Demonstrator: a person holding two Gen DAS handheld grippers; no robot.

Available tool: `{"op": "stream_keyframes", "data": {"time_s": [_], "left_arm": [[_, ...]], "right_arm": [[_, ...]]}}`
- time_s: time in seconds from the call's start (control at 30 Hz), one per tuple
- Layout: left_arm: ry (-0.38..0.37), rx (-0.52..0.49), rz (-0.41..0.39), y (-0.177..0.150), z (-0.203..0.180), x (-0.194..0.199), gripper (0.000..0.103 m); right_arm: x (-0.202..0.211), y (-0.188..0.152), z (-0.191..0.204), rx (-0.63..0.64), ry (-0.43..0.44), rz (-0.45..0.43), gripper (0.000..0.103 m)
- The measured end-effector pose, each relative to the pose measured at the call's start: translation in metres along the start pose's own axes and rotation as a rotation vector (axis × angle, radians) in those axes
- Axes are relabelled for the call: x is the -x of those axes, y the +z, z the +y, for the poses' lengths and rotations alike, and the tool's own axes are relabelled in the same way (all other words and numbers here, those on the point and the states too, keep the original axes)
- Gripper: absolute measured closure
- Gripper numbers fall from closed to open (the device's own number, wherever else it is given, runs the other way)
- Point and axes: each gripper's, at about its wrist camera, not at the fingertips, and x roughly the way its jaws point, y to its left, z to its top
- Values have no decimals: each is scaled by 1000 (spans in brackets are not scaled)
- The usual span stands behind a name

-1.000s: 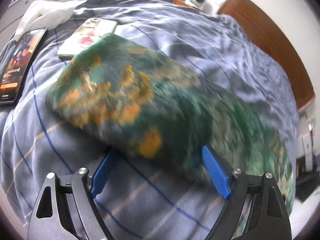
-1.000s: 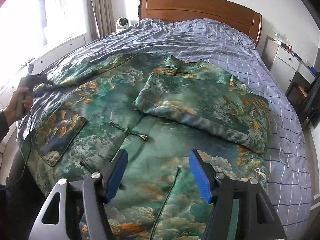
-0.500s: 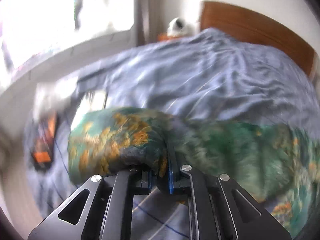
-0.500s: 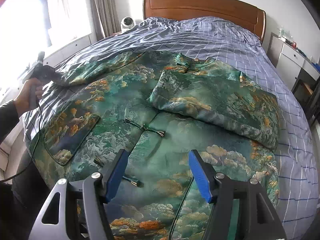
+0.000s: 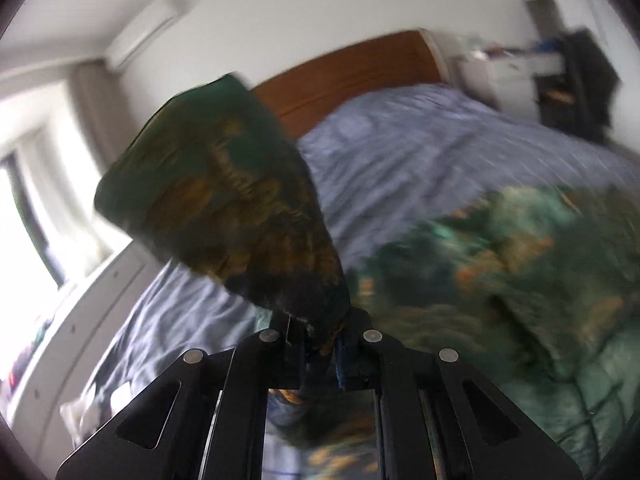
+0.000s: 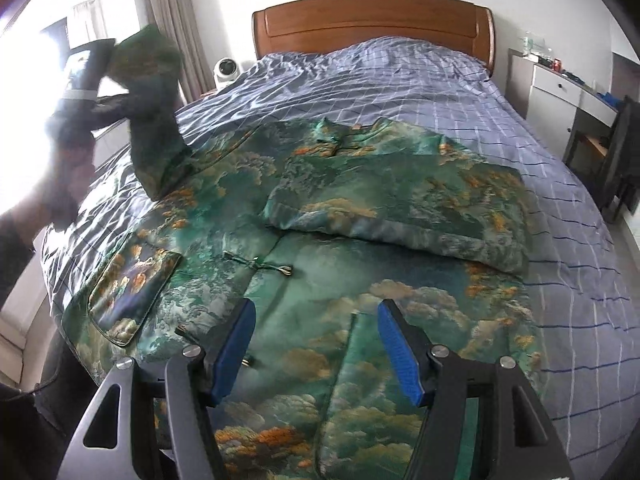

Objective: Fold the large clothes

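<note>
Green brocade jacket [image 6: 360,240] lies flat on bed [image 6: 560,208], filling centre of right wrist frame; long axis runs from collar [image 6: 340,136] near headboard down to hem at bottom edge. 1 sleeve [image 6: 400,208] already folded across chest. Other sleeve [image 5: 224,208] lifted at upper left, cuff clamped in left gripper [image 5: 324,344], jaws together on cloth. Left hand nearer; judged next: carry sleeve rightward over chest. Right gripper [image 6: 316,356] hovers above hem, jaws apart, empty.
</note>
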Motion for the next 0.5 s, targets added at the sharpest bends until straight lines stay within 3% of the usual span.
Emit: {"op": "stream_keyframes", "data": {"time_s": [0.23, 0.33, 0.4, 0.47, 0.5], "left_arm": [[-116, -209, 129, -30, -102, -27, 92], [-150, -284, 158, -46, -127, -23, 70], [-170, -300, 137, -52, -130, -13, 28], [-180, -312, 84, -56, -125, 6, 18], [-193, -314, 76, -57, -122, 12, 18]], "right_arm": [[7, 4, -26, -48, -25, -16, 38], [-1, 17, -34, -60, -6, -7, 38], [-9, 29, -37, -66, 23, 3, 38], [-20, 45, -41, -93, 71, 19, 38], [-26, 53, -43, -112, 98, 25, 38]]}}
